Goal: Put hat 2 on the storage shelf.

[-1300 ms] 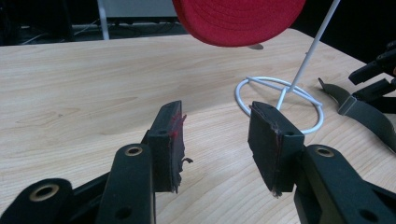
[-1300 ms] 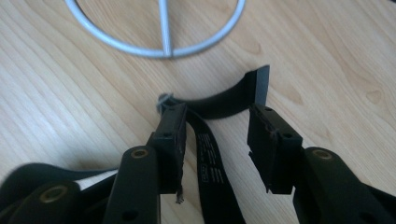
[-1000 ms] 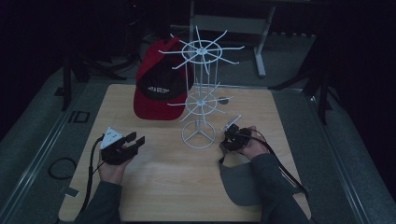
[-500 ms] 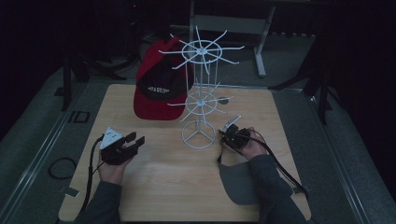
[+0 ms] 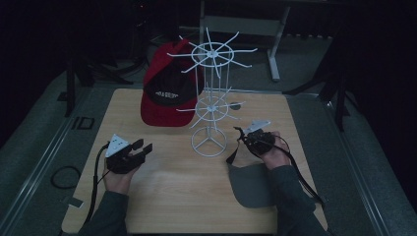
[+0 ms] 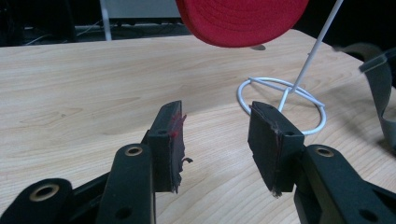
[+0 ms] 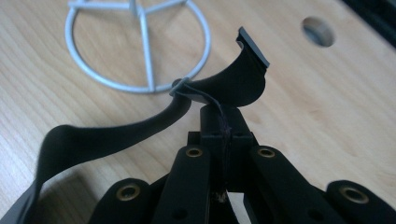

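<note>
A white wire rack stands mid-table, its ring base just beyond my right gripper. A red cap hangs on the rack's left side, and its brim shows above my left gripper. A dark grey cap lies at the front right. My right gripper is shut on that cap's back strap, which curls up above the jaws. My left gripper is held open over bare wood at the front left, with nothing between its red-stained pads.
The wooden table has a round hole near its right back. A cable loop lies on the floor to the left. Dark stands and a grey frame stand behind the table.
My right gripper has edged slightly to the right while holding the strap. The left gripper has stayed in place, still open.
</note>
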### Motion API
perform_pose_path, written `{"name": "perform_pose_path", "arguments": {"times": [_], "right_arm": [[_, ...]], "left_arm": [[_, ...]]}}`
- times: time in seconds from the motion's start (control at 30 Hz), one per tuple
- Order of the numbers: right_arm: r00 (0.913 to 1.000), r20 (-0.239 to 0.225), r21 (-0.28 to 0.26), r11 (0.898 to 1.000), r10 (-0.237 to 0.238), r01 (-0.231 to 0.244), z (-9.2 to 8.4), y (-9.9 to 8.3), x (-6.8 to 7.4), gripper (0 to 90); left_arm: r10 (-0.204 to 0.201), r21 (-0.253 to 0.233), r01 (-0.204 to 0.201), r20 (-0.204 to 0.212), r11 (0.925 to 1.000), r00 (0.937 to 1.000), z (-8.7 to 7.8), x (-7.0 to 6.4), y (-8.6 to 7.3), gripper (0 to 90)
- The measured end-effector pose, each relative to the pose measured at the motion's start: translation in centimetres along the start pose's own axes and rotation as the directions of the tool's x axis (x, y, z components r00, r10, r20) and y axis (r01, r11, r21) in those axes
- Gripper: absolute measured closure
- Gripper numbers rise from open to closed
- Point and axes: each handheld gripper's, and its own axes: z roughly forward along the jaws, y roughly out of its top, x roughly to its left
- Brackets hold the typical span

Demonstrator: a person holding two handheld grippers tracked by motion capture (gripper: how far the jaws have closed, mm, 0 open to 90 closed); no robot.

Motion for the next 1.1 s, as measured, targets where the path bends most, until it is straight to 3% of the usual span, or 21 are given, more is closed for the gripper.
{"name": "perform_pose_path", "arguments": {"times": [0.3, 0.53, 0.73, 1.1], "right_arm": [[0.9967, 0.078, -0.138, 0.990, 0.024, -0.014, -3.2, 0.2, -0.3, 89.7], [0.9931, 0.109, -0.223, 0.975, 0.043, -0.017, -5.2, 0.5, -0.1, 89.7], [0.9924, 0.108, -0.292, 0.956, 0.058, -0.024, -6.9, 0.8, 0.0, 89.7], [0.9895, 0.137, -0.369, 0.930, 0.046, 0.008, -9.9, 1.1, 0.8, 89.7]], "left_arm": [[0.001, 0.000, -0.001, -0.001, 1.0000, 1.0000, 0.0, 0.0, 0.0, 55.8], [0.001, 0.000, -0.001, -0.001, 1.0000, 1.0000, 0.0, 0.0, 0.0, 55.8], [0.002, 0.001, -0.002, -0.001, 1.0000, 1.0000, 0.0, 0.0, 0.0, 55.8], [0.001, 0.004, -0.001, 0.000, 1.0000, 1.0000, 0.1, 0.0, 0.0, 55.8]]}}
